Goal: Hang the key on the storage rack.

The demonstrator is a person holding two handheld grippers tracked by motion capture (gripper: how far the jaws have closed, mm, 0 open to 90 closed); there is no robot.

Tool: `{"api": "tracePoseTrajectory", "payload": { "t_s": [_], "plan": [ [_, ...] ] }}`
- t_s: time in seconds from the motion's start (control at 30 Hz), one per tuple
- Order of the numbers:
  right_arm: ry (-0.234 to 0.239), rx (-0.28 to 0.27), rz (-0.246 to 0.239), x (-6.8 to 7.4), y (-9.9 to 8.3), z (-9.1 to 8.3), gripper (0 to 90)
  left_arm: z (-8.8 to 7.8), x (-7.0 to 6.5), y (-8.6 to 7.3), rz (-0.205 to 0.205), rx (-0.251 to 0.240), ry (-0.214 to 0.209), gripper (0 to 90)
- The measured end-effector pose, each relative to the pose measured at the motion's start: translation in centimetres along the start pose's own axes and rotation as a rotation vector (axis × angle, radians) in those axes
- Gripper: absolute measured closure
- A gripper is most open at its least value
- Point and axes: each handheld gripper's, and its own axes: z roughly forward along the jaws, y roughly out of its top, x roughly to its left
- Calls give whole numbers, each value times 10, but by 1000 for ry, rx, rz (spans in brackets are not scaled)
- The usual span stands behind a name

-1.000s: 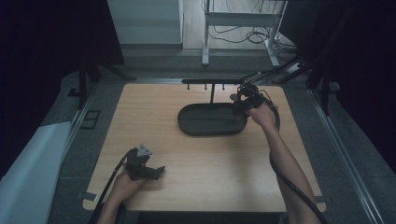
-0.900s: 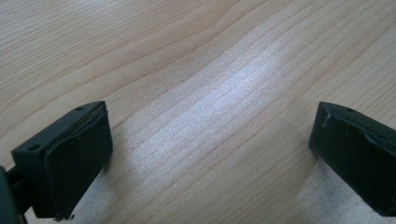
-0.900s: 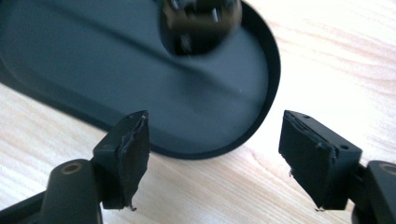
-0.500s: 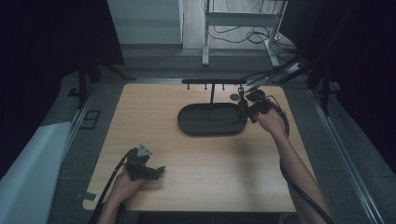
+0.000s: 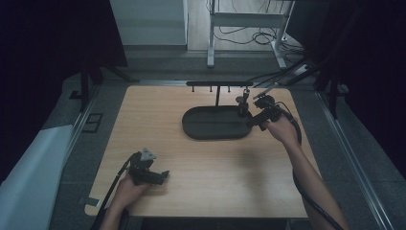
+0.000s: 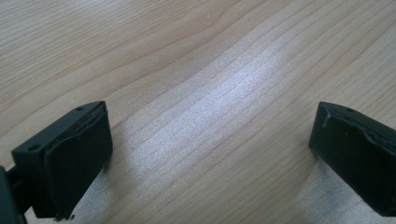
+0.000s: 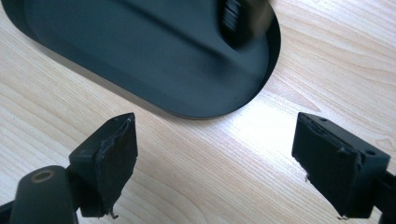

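Right gripper [image 5: 250, 120] — now back off the black tray [image 5: 201, 132], jaws apart; left gripper [image 5: 160, 177] unmoved — also wide.

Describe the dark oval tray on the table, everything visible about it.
The tray is a long, flat oval, matt black, with a low raised rim, and lies flat on the wooden table toward its far right. A thin post rises at its far edge. A small dark object hangs over its right end. The open right gripper hovers beside it.
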Motion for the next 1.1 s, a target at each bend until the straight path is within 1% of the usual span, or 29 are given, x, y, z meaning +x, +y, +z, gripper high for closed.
{"api": "tracePoseTrajectory", "payload": {
  "t_s": [0.13,0.27,0.43,0.67,0.8,0.93,1.03,1.1],
  "plan": [
    [3,-13,-16,2,-4,-4,140,0,0,0,0,0,0,0],
    [4,-14,-28,4,-9,-7,139,0,0,0,0,0,0,0],
    [6,-21,-32,4,-17,-9,139,0,0,0,0,0,0,0],
    [-5,-30,-41,5,-29,-11,138,0,0,0,-3,-2,-1,0],
    [0,-23,-47,5,-35,-9,140,0,0,0,0,0,0,0],
    [3,-14,-44,4,-38,-6,140,0,0,0,-5,-6,-1,0],
    [13,-17,-49,4,-42,-4,140,0,0,0,-6,-6,-1,0],
    [12,-20,-51,5,-43,-4,140,0,0,0,-6,-6,-1,0]
  ]
}}
